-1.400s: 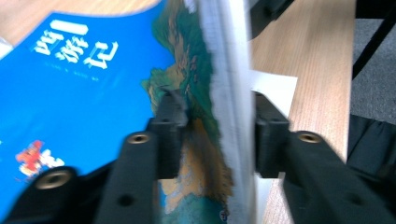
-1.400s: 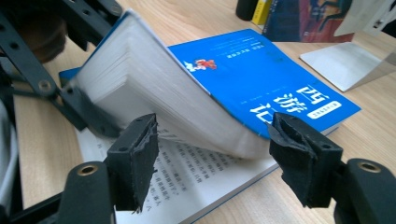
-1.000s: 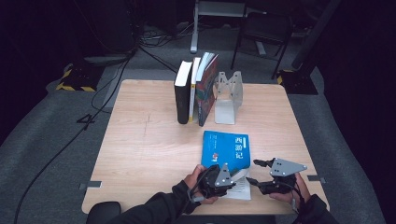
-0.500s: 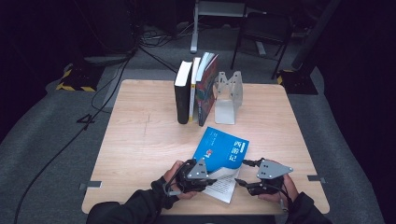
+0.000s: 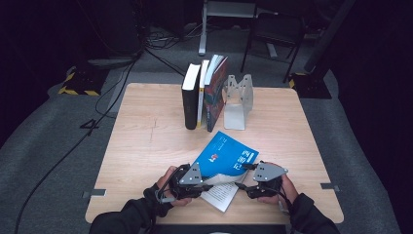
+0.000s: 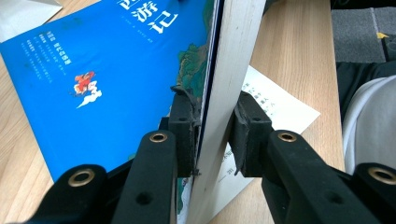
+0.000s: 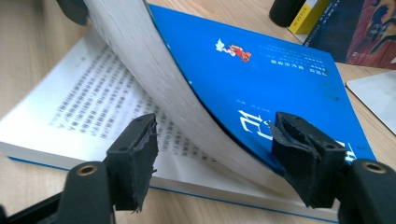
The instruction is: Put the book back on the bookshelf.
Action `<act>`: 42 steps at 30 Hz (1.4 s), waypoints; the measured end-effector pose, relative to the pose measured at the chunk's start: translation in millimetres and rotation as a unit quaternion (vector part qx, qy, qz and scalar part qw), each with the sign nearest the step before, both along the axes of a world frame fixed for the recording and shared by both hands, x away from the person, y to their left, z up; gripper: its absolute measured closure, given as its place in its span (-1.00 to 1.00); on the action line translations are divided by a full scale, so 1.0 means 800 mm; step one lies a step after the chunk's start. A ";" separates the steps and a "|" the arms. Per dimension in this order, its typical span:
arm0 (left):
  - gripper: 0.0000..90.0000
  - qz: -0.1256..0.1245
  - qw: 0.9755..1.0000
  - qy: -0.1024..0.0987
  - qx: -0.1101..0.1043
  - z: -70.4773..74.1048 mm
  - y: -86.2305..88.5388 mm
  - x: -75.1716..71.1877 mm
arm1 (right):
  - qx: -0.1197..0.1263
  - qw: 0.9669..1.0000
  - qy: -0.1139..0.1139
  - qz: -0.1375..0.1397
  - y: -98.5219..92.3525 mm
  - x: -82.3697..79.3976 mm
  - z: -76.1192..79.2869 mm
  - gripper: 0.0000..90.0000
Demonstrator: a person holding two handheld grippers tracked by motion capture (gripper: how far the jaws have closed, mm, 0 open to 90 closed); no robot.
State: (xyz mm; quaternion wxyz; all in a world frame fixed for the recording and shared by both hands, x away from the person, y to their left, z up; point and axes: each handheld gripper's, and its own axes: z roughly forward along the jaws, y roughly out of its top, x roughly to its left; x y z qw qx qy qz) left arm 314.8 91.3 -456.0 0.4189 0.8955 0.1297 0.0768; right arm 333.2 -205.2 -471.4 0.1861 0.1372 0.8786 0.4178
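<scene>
Near the lower middle of the high view, we are holding the blue paperback [image 5: 225, 160] half open on the wooden table [image 5: 146, 146]. Our left gripper [image 6: 212, 128] is pinching its lifted pages, while our right gripper [image 7: 215, 154] is spreading around them, jaws just narrowing, not pressing.

Blue book [image 6: 107, 79] cover: white Chinese title, "游记" legible; small print unreadable.

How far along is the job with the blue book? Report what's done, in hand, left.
Done: three books stand upright beside the metal bookend. In hand: the left claw is shut on a thick lifted block of the blue book, which has come open with lower pages flat on the table; the right claw straddles its curved pages, open. Left: probably closing it and standing it with the others.
</scene>
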 end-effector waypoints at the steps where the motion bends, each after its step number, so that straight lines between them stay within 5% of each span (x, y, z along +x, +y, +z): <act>1: 0.61 0.003 1.000 0.002 0.001 0.000 0.002 0.000 | -0.003 1.000 0.000 -0.001 0.002 0.004 -0.001 -0.23; 6: 0.58 0.014 1.000 0.016 -0.012 0.001 0.017 0.002 | -0.017 1.000 -0.006 -0.003 0.014 0.017 -0.007 -0.23; 11: 0.53 0.023 0.999 0.013 -0.018 0.000 0.029 0.000 | -0.014 1.000 -0.025 0.010 0.020 0.016 -0.007 0.08; 14: 0.32 0.028 1.000 0.004 -0.004 -0.003 0.034 0.000 | -0.032 0.998 -0.056 0.020 0.028 0.008 -0.004 0.26; 18: -0.07 0.060 0.998 0.006 0.024 -0.012 0.040 0.000 | -0.041 0.997 -0.063 0.029 0.031 0.005 -0.001 0.33; 19: -0.07 0.087 0.996 0.005 0.031 -0.017 0.047 0.002 | -0.042 0.997 -0.064 0.029 0.031 0.004 0.000 0.35; 21: -0.04 0.096 0.995 0.000 0.032 -0.019 0.049 0.004 | -0.042 0.997 -0.061 0.031 0.031 0.003 0.002 0.37; 24: 0.11 0.095 0.995 -0.016 0.037 -0.020 0.047 0.004 | -0.042 0.997 -0.061 0.034 0.030 -0.001 0.005 0.42; 25: 0.18 0.085 0.994 -0.039 0.048 -0.021 0.042 0.007 | -0.043 0.997 -0.061 0.034 0.029 -0.003 0.006 0.44; 42: 0.21 0.023 0.998 -0.037 0.037 -0.019 -0.019 0.074 | -0.067 0.995 -0.064 -0.029 -0.009 -0.031 0.021 0.62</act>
